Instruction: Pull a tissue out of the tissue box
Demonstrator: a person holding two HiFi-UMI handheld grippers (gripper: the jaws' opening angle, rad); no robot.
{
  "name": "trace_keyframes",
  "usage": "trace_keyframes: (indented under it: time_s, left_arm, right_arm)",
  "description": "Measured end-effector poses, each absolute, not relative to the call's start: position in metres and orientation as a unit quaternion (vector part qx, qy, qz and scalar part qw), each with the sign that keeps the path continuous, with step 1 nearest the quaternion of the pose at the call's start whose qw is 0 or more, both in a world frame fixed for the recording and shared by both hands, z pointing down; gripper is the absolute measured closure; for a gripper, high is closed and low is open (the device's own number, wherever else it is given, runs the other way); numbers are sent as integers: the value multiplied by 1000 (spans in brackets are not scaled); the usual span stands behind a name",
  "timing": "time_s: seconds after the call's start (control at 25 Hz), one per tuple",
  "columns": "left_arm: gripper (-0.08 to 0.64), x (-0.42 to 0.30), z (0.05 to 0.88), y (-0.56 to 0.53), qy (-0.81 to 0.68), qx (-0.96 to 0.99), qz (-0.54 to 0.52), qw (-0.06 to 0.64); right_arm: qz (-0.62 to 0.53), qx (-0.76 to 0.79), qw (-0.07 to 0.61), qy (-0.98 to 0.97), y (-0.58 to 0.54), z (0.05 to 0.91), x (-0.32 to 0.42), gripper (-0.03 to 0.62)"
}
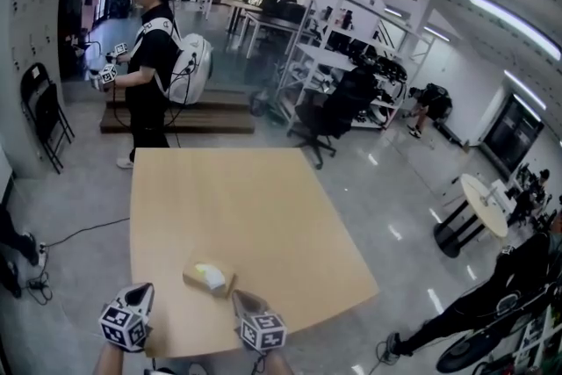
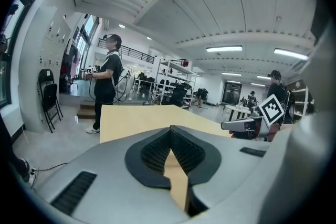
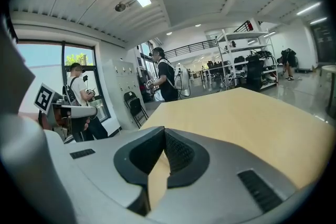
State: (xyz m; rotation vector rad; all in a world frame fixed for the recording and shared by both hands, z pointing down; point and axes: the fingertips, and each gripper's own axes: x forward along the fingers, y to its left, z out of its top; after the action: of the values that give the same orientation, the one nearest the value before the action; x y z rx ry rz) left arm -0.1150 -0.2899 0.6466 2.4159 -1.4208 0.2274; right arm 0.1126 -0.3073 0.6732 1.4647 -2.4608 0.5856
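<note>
nearest me, the left gripper [image 1: 143, 292] and the right gripper [image 1: 241, 301] hang over the near edge of the worktop [image 1: 263, 215]. on both, the fingers [image 2: 152, 153] are pressed together at the tips with nothing between them. just ahead, between the two and a little nearer the right one, the tissue box [image 1: 195, 279] lies flat on the worktop, and a pale tissue [image 1: 213, 276] pokes from its top. neither gripper touches it. closed like that, a gripper would only jab the sheet back into the slot or shove the box, so i reckon one must open first. the box looks light and nothing pins it, so a pull could drag or lift it instead of freeing the sheet. a thin pinch might tear the tissue. farther off, a person [image 1: 154, 57] stands beyond the far edge, well clear.
</note>
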Motion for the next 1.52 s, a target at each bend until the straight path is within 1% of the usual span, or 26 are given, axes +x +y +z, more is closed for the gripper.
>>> trace_keyframes:
  time_s: [0.16,0.48,0.88,1.04,1.16,1.24,1.32,1.4,1.52]
  left_arm:
    - [554,-110,645,-298,-501,846,79,165]
    - [554,-119,654,-294,-496,847,82,174]
    - [554,-116,654,-295,-490,850,75,179]
    - [554,-128,655,-297,-492,848,76,181]
    - [554,-140,658,-299,-492,848,77,182]
    - [554,-140,659,-299,-494,847,78,182]
    - [554,-138,660,-298,-497,845,79,182]
    - [554,-138,660,-297,-498,843,82,183]
    - [554,-142,660,-298,-499,843,85,183]
  right_arm:
    - [206,495,111,-837,-313,678,117,581]
    - [216,486,133,-836,-313,702,100,581]
    - [212,519,137,-817,-336,723,102,581]
    - [223,525,133,-810,-343,731,98,578]
    - [234,517,132,-813,-347,739,87,526]
    - [238,513,129,-814,-349,741,87,512]
    - [239,515,123,-814,-352,743,91,483]
    - [240,517,118,-813,-355,743,93,463]
    - [251,516,118,-810,-361,749,89,457]
